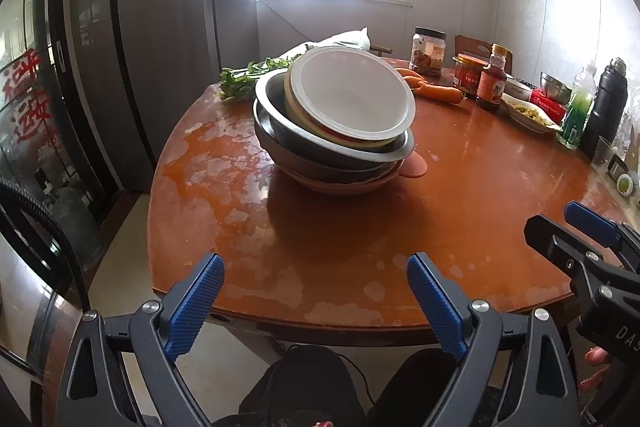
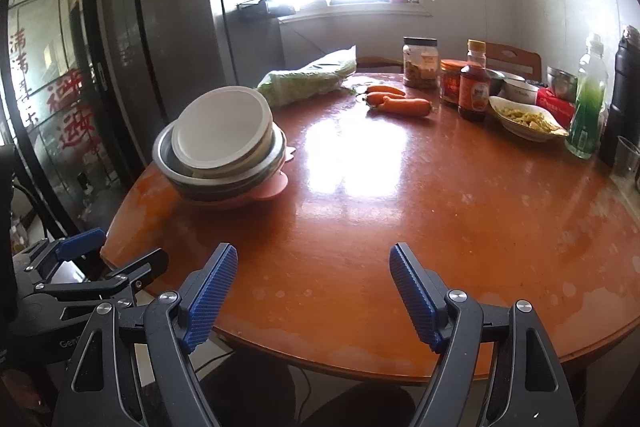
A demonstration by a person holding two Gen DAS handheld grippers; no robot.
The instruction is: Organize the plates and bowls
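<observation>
A leaning stack (image 1: 336,135) of nested dishes sits on the round wooden counter (image 1: 360,247), toward its far left part, well apart from both grippers. A white bowl (image 1: 352,93) tops the stack, tilted toward the viewer, resting inside two steel bowls (image 1: 272,103), with a pink dish (image 2: 276,187) at the bottom. The left gripper (image 1: 316,303) and the right gripper (image 2: 312,295) both hover over the counter's near edge, jaws released and wide, with nothing between them. Right of the stack and farther back lie carrots (image 2: 400,103), jars, a sauce bottle (image 2: 474,83) and a plate of food (image 2: 524,121). The main risk, judging from the lean, is that a push or a one-sided lift on the white bowl could slide it off the stack, or tip the whole stack toward the counter's left edge, which is close by. Smooth steel rims may also slip between the jaws. A wide sweep to the right of the stack could knock the bottle or jars.
</observation>
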